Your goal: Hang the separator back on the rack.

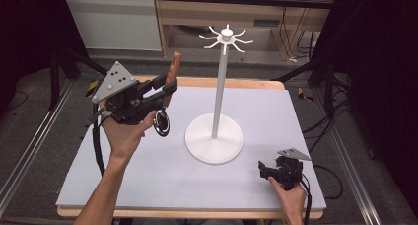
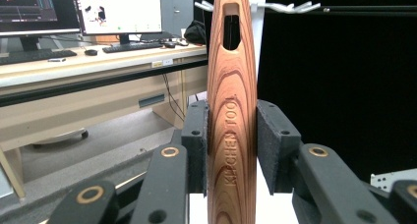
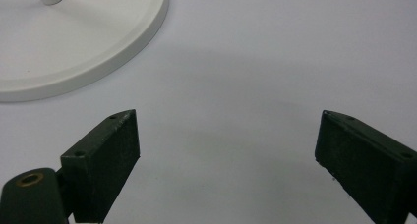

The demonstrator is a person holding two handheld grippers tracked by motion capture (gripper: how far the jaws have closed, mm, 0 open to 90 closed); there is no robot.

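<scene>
My left gripper [image 1: 165, 89] is raised over the table's left side and shut on the wooden handle [image 1: 174, 69] of a kitchen tool. In the left gripper view the handle [image 2: 232, 116] stands upright between the pads, stamped KITCHEN TOOL, with a hanging slot [image 2: 231, 30] near its top. The tool's dark round head [image 1: 161, 122] hangs below the hand. A white stand [image 1: 215, 136] with a tall pole and hooks [image 1: 226, 37] at its top rises mid-table; its hooks [image 2: 287, 8] lie just behind the handle's tip. My right gripper [image 1: 262, 169] rests low at the front right, open and empty, with its pads [image 3: 105, 157] wide apart.
A pale grey mat [image 1: 148, 170] covers the wooden table. The stand's round base [image 3: 74, 52] lies to the upper left of the right gripper. A desk with monitors [image 2: 118, 10] and a keyboard stands beyond the table. Cables trail on the floor at the right.
</scene>
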